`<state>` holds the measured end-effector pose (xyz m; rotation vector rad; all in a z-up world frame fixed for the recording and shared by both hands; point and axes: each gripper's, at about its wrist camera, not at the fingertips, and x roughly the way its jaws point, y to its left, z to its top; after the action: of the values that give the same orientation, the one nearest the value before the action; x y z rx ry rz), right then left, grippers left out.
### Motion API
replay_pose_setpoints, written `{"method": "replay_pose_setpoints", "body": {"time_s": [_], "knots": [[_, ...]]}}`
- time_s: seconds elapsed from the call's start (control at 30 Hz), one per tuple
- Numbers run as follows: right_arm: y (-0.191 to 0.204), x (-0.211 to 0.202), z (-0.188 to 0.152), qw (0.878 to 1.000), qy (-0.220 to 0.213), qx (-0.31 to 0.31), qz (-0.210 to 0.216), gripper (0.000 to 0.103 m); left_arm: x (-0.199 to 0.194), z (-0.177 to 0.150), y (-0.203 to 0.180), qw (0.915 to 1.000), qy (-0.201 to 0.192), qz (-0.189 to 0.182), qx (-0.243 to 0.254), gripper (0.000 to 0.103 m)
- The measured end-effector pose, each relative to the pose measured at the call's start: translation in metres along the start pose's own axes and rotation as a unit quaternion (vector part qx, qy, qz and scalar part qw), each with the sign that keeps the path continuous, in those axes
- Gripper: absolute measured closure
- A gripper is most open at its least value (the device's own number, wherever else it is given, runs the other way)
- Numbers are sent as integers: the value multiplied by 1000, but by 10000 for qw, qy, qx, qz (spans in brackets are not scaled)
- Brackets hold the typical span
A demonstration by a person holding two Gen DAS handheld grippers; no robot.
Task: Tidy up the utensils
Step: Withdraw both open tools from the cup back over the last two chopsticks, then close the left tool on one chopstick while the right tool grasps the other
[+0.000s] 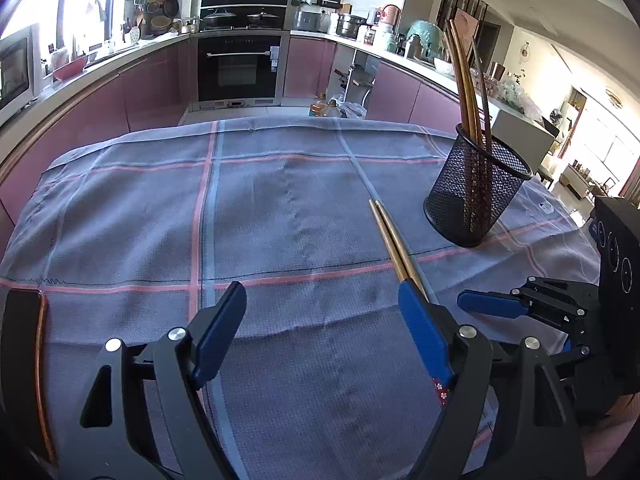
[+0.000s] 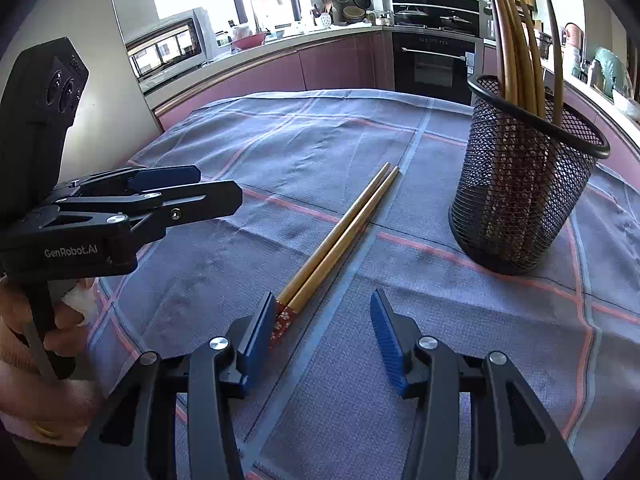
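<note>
A pair of wooden chopsticks (image 2: 340, 240) with red patterned ends lies side by side on the checked blue cloth (image 2: 304, 152). It also shows in the left wrist view (image 1: 394, 244). A black mesh holder (image 2: 520, 184) stands upright to the right with several chopsticks in it; it also shows in the left wrist view (image 1: 476, 188). My right gripper (image 2: 324, 312) is open and empty, its left finger touching or just beside the chopsticks' red ends. My left gripper (image 1: 320, 308) is open and empty, its right finger next to the chopsticks. Each gripper appears in the other's view, the right one (image 1: 492, 304) and the left one (image 2: 200, 188).
The cloth-covered table (image 1: 132, 216) stands in a kitchen. Pink cabinets, an oven (image 1: 238, 66) and crowded counters run behind it. Bottles (image 1: 320, 108) stand on the floor beyond the table's far edge. A microwave (image 2: 172, 44) sits on the left counter.
</note>
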<state>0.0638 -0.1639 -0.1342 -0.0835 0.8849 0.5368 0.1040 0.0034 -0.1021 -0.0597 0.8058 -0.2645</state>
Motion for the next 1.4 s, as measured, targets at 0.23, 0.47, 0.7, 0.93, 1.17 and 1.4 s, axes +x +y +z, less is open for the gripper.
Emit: {"method": "replay_pose_setpoints", "body": {"time_s": [0.23, 0.47, 0.7, 0.93, 1.17, 1.4], "knots": [[-6, -2, -3, 9999, 31, 121, 17, 66, 2, -3, -6, 9999, 55, -100, 101, 27], [-19, -7, -6, 9992, 109, 365, 116, 69, 11, -11, -27, 9983, 242, -249, 466, 30], [-23, -6, -4, 9990, 118, 425, 124, 69, 22, -19, -45, 9950, 481, -378, 790, 41], [-24, -2, 2, 9991, 146, 381, 118, 69, 29, -25, -50, 9930, 670, -381, 895, 56], [-25, 9, 17, 9994, 123, 325, 10, 73, 30, -24, -50, 9931, 690, -450, 839, 56], [-32, 14, 22, 9992, 119, 384, -57, 85, 33, -21, -50, 9930, 713, -493, 807, 61]]}}
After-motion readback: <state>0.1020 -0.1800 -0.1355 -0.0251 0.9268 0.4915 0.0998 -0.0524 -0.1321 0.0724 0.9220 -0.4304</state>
